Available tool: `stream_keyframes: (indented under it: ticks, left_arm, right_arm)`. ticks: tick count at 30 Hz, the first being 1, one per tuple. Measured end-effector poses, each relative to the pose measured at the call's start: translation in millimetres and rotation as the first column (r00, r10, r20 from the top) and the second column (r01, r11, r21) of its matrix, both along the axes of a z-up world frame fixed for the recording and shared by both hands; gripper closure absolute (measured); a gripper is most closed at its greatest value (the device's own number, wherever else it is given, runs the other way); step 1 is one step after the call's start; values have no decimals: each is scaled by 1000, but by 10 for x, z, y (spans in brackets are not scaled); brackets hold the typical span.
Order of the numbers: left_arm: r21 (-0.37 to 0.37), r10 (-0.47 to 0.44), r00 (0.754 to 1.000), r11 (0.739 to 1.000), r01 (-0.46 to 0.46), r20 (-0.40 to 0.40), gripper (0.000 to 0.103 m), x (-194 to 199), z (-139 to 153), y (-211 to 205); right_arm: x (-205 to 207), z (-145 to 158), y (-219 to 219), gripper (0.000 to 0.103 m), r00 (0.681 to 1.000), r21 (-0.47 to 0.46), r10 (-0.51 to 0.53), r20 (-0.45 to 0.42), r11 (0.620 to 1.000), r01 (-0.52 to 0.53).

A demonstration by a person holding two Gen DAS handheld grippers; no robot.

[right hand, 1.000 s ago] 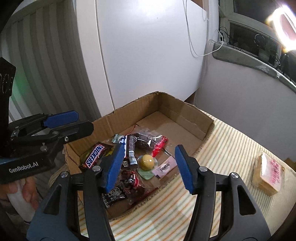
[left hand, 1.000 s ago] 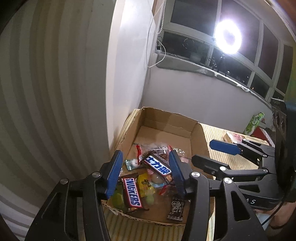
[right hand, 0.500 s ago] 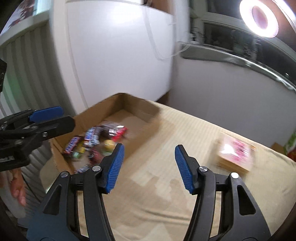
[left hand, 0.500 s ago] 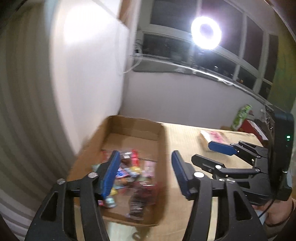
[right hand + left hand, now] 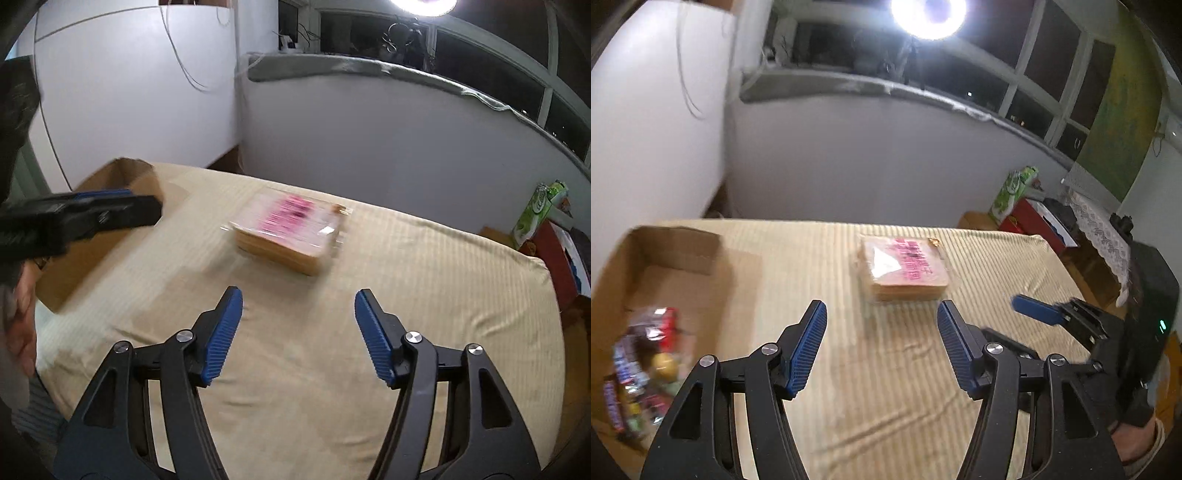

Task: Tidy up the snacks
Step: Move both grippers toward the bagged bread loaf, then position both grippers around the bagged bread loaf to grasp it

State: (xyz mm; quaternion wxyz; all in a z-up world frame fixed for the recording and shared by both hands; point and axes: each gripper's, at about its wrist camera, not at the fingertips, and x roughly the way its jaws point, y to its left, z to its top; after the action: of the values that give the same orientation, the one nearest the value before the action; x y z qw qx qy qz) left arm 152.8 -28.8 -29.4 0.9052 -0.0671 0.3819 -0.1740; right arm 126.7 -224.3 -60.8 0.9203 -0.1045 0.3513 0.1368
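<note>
Landmark: the wrapped pack of crackers with pink print [image 5: 903, 271], lying flat on the striped yellow tablecloth [image 5: 886, 387].

Left gripper [image 5: 881, 345]: jaws standing well apart with nothing between them, hanging over bare cloth just short of the pack.

Right gripper [image 5: 297, 336]: jaws opening, nothing between them, also sitting just short of the pack [image 5: 291, 230], which is smearing with motion blur here.

Left wrist view only: the inside of the cardboard box [image 5: 676, 258], well to the left of the pack, with the loose snacks [image 5: 639, 369] heaped at its near end, a Snickers bar among them, blurred. It is also showing the right gripper's blue fingertips [image 5: 1036, 310] to the right of the pack.

Right wrist view only: the box's outer wall [image 5: 122, 206], contents hidden, partly behind the left gripper's dark body. A hand [image 5: 22, 325] is showing at the left edge.
</note>
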Motion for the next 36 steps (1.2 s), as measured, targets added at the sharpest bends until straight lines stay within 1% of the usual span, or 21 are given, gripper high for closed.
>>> stream_keyframes:
  ticks: [3,5,7,9,10,14,16,18,20,22,23,25,27,29,34,36]
  left_arm:
    - [-24,15,998,1000,-17,-57,41,268,-110,-60]
    - [-35,41,994,998,-45,-97,41,427,-183,-64]
    - [-60,62,989,996,-70,-133,41,572,-249,-30]
    - [-56,86,983,994,-96,-165,41,732,-300,-52]
    - [-54,97,981,993,-107,-169,41,789,-312,-46]
    - [-18,113,976,993,-119,-185,41,1040,-327,-82]
    - [-21,106,972,993,-113,-207,41,1140,-352,-91]
    - [-39,62,968,997,-74,-242,41,1227,-411,-155]
    - [-30,53,962,998,-63,-267,41,1277,-471,-206]
    - [-34,32,961,998,-43,-276,41,1276,-513,-248]
    - [-53,15,960,998,-31,-280,41,1267,-535,-265]
    - [-74,-8,959,997,-14,-284,41,1247,-559,-287]
    - [-68,-23,961,998,5,-275,41,1220,-582,-330]
    - [-90,-51,964,996,28,-262,41,1188,-586,-342]
    - [-102,-37,970,995,13,-239,41,1187,-590,-331]
    - [-96,-37,972,995,15,-233,41,1195,-589,-349]
  right_arm:
    - [156,-57,-146,37,997,-33,64,-33,997,-65]
    - [308,-103,-210,36,992,-68,118,-50,990,-121]
    - [463,-183,-225,36,986,-95,149,-78,983,-156]
    - [615,-248,-199,36,978,-112,180,-109,975,-192]
    - [679,-278,-183,36,973,-123,202,-114,969,-215]
    - [858,-341,-144,37,959,-119,254,-129,956,-269]
    - [904,-358,-100,36,950,-112,281,-132,949,-296]
    - [959,-388,-31,37,941,-112,307,-144,939,-324]
    - [1005,-419,28,37,934,-120,322,-152,932,-341]
    - [1041,-427,61,38,930,-102,333,-157,931,-351]
    - [1053,-430,72,41,928,-91,337,-155,931,-354]
    - [1071,-434,100,41,926,-79,342,-160,931,-357]
    - [1065,-431,106,43,927,-65,341,-157,933,-354]
    - [1071,-422,107,45,929,-49,337,-156,936,-348]
    - [1069,-433,119,46,931,-41,328,-160,940,-338]
    - [1100,-462,103,46,923,-40,335,-191,937,-348]
